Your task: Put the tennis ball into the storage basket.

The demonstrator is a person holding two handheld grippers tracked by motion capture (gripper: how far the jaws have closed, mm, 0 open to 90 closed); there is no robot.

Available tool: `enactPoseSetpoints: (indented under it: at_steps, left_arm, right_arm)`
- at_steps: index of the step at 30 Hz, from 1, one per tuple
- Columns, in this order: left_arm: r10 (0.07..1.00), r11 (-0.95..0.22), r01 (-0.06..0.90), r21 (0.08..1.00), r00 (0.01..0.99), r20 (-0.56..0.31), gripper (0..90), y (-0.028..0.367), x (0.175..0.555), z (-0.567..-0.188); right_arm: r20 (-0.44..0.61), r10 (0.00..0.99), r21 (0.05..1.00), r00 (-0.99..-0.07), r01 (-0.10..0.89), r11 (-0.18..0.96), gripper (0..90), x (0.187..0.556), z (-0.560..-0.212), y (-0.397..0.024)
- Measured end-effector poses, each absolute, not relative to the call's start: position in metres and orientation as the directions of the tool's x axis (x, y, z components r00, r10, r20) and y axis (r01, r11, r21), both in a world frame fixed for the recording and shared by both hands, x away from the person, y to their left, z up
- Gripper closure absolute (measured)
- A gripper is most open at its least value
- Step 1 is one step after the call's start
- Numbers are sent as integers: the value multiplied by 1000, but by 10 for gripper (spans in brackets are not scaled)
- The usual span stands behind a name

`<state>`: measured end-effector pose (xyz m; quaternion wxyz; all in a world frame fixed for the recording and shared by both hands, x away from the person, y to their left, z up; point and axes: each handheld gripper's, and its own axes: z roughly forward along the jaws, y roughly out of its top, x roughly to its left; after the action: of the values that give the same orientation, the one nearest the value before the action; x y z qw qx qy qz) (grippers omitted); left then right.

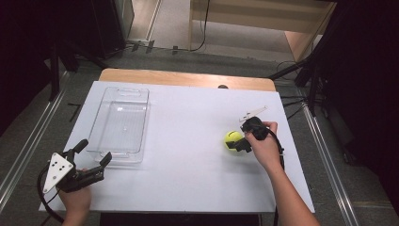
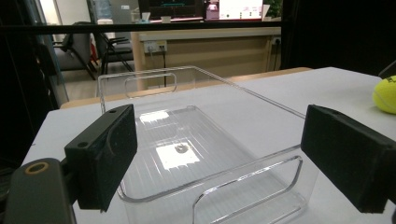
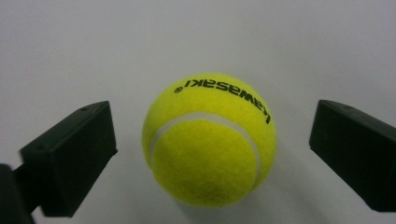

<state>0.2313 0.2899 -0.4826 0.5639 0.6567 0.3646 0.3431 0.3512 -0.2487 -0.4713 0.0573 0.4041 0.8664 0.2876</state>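
Observation:
A yellow tennis ball (image 1: 232, 139) (image 3: 210, 140) rests on the white table (image 1: 188, 179) at the right. My right gripper (image 1: 241, 136) (image 3: 215, 116) is lowered around it. One black jaw stands on each side of the ball, with a gap between each pad and the felt, so the gripper is open. At the table's near left my left gripper (image 1: 95, 150) (image 2: 219, 140) is held open, pointing at the near end of a clear plastic tray (image 1: 123, 89) (image 2: 247, 91). Nothing is between its jaws. The tennis ball (image 2: 386, 94) sits at the right edge of the left gripper view.
The clear tray lies lengthwise on the left half of the table and holds nothing. A wooden strip (image 1: 188, 77) runs along the table's far edge. Dark stands and cables (image 1: 306, 75) flank the table on the floor.

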Motion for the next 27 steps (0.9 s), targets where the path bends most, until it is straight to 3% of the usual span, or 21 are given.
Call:
enactPoseSetpoints:
  at_steps: [1,12,18,27]
  left_arm:
    - [866,-97,91,991,499,39,113,290,231,-483]
    - [865,-99,90,991,501,41,113,290,231,-483]
    - [866,-98,92,991,499,39,113,290,231,-483]
    - [864,-98,90,991,501,40,113,290,231,-483]
  right_arm:
    - [128,733,542,-668,666,512,139,351,-472,-248]
    - [144,724,497,-675,682,537,140,354,-479,-243]
    - [143,725,486,-673,686,541,201,355,-481,-243]
    - [130,740,465,-660,700,542,206,357,-486,-243]
